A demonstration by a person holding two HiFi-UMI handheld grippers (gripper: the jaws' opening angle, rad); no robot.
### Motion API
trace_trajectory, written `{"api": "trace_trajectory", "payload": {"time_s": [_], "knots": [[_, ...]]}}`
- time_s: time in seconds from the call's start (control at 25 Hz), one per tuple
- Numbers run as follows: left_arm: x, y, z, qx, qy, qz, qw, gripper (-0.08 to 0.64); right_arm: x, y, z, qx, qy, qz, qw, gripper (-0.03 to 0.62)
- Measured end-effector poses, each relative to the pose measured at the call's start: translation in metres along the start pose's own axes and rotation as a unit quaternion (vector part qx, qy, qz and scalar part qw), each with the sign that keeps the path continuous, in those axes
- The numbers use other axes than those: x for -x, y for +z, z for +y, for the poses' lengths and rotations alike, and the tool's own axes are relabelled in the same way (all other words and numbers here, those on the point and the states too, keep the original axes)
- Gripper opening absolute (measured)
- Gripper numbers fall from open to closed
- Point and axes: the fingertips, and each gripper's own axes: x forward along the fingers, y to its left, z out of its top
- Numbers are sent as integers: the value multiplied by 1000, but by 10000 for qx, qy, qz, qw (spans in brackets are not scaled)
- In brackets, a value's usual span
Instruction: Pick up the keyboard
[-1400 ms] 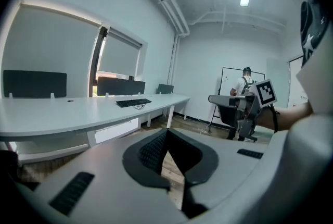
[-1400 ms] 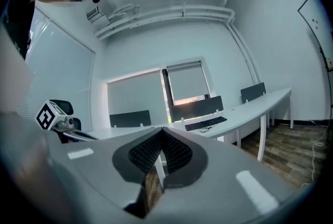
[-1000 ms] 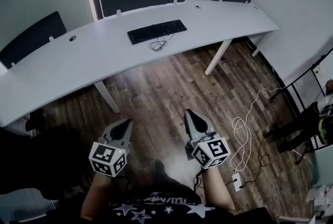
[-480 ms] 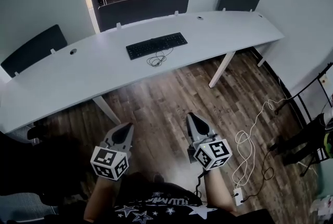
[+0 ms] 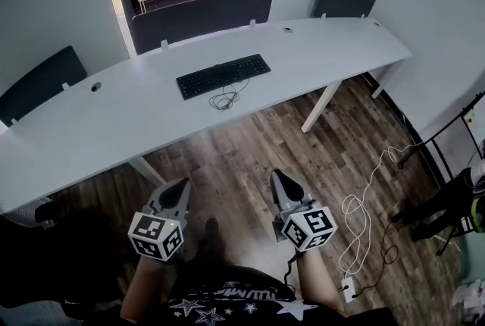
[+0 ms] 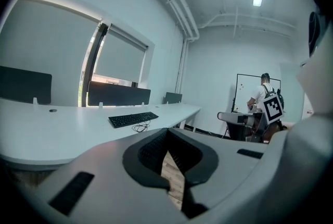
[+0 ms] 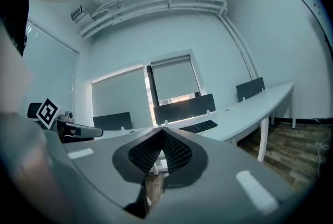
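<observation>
Tool, left (image 5: 182, 184): jaws pressed together, empty, over the wooden floor (image 5: 250, 142).
Keyboard (image 5: 223, 76): black, flat on the white counter (image 5: 98, 120), well apart from both tools, cable (image 5: 224, 99) coiled just beside it.
Tool, right (image 5: 276, 174): jaws pressed together, empty.

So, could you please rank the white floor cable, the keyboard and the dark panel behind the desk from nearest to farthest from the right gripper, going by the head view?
1. white cable: on the floor, just right of the right gripper.
2. keyboard: on the desk, ahead and slightly left.
3. dark panel: along the desk's far edge, farthest away.
</observation>
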Motion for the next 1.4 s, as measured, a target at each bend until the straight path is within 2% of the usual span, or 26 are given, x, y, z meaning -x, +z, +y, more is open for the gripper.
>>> {"api": "trace_trajectory", "payload": {"time_s": [0.32, 0.56, 0.8, 1.16, 1.4], "knots": [[-75, 29, 65, -48, -234, 12, 9997, 9, -84, 21, -35, 124, -318, -1, 9994, 3], [-106, 48, 104, -282, -293, 36, 9992, 9, -136, 28, -40, 194, -372, 134, 9990, 3], [-131, 52, 143, -235, -363, 83, 9990, 9, -177, 29, -53, 274, -556, 233, 9978, 3], [-161, 52, 167, -290, -650, 223, 9972, 9, -206, 32, -69, 269, -934, 241, 9950, 3], [-175, 47, 176, -122, -604, 256, 9978, 9, -209, 22, -85, 228, -1014, 412, 9937, 3]]}}
